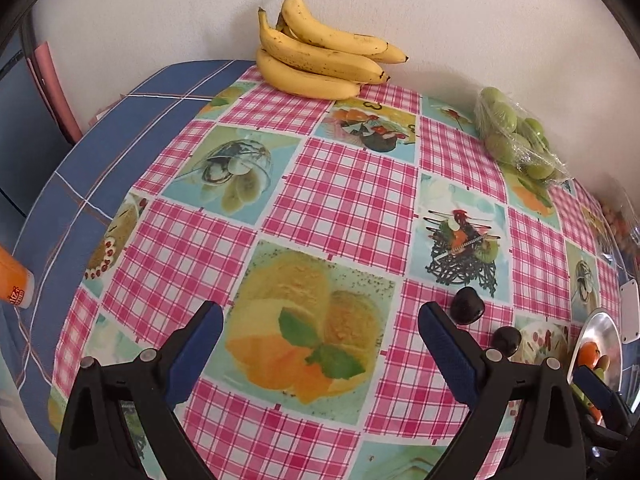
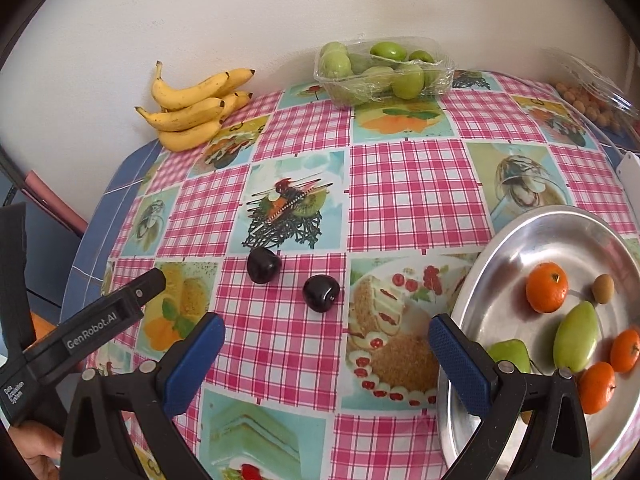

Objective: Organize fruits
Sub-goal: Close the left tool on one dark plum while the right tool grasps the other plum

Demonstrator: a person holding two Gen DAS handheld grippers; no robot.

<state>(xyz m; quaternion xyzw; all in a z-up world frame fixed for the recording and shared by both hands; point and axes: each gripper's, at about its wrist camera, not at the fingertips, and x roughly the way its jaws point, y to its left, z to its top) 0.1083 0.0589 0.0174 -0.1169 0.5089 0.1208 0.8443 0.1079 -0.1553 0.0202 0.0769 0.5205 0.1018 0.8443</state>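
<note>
Left wrist: left gripper, jaws spread, empty; two dark plums just right of its right jaw.

Right wrist: right gripper, jaws apart, empty; nearer plum ahead, between the jaws. Metal tray beside right jaw. Advice: centre jaws on the plum, squeeze gently. Tray's near edge is cut off.

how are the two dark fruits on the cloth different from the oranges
The two dark fruits are deep purple-black and glossy; the oranges are bright orange and matte. The dark fruits lie on the bare tablecloth, while the oranges sit inside the metal plate. The dark fruits look smaller. All are roundish, and neither gripper holds any.
</note>
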